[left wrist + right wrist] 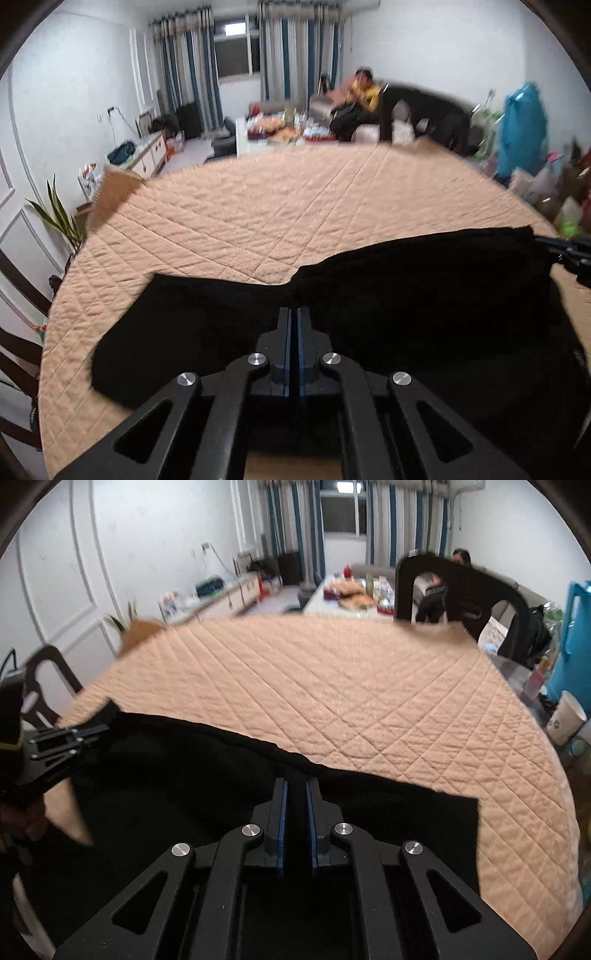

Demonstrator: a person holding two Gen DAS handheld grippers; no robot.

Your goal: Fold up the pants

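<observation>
Home living room, striped curtains (pixel 192 70), sofa (pixel 325 105), cluttered coffee table (pixel 284 129)

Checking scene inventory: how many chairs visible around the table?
2, right wrist view: one chair at the table's far right edge, one chair at its left edge. Others may be hidden.

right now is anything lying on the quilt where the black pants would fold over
Nothing visible: the peach quilted cover beyond the black fabric pants lies bare to its far edge. A white paper cup stands off its right side.
</observation>
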